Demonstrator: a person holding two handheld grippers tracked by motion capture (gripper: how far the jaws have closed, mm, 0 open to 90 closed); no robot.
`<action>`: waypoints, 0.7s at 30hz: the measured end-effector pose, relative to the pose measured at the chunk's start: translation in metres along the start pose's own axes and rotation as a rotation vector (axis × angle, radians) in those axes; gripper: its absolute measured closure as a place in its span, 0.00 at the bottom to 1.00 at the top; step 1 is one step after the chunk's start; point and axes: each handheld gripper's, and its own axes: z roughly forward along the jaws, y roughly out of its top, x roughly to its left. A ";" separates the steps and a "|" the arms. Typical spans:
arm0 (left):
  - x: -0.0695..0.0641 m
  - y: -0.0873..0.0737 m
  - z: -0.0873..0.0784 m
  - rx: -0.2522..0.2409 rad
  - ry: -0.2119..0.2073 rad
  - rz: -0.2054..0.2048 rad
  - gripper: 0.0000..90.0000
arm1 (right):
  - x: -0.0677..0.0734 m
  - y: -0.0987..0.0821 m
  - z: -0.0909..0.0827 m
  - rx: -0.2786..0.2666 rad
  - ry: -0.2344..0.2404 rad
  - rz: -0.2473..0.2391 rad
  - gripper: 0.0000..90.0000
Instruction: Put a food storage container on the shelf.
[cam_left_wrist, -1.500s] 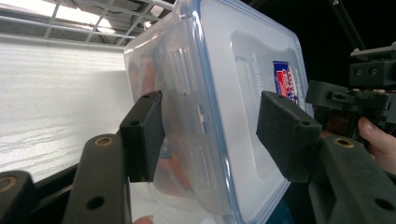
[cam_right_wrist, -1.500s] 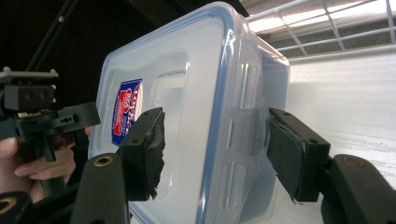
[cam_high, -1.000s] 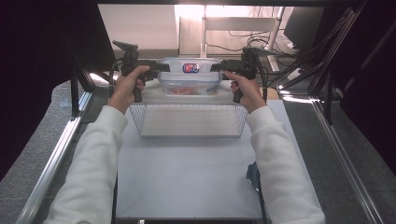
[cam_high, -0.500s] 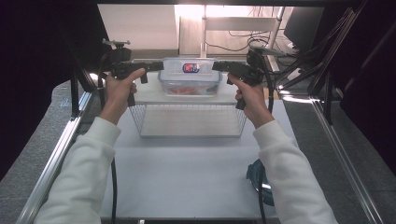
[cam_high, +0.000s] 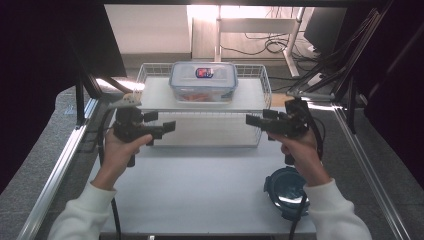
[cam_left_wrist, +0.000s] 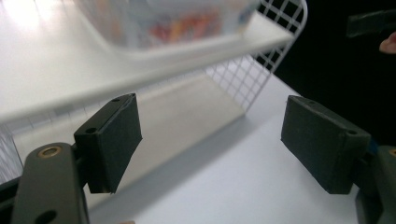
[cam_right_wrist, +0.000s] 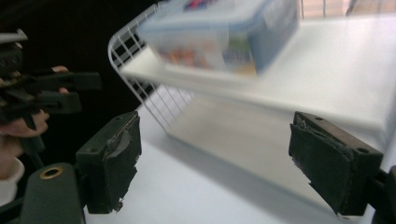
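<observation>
Lidded container (cam_high: 203, 81) on wire shelf (cam_high: 150, 95), well apart from both empty grippers.

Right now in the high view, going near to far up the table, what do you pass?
Dark blue lid → the two open grippers, left gripper and right gripper, level with each other → white wire shelf → clear lidded container on top of it.

Grey carpet floor (cam_high: 35, 165) flanks the white table (cam_high: 200, 185); bright light behind.
</observation>
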 end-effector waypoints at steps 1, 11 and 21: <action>0.000 0.000 0.000 0.000 0.000 0.000 0.21 | 0.000 0.000 0.000 0.000 0.000 0.000 0.19; -0.018 -0.067 0.003 0.059 0.041 0.028 0.21 | -0.017 -0.084 -0.021 0.052 -0.052 -0.055 0.21; -0.013 -0.119 0.026 0.193 0.100 0.016 0.23 | -0.036 -0.125 -0.017 0.115 -0.086 -0.051 0.25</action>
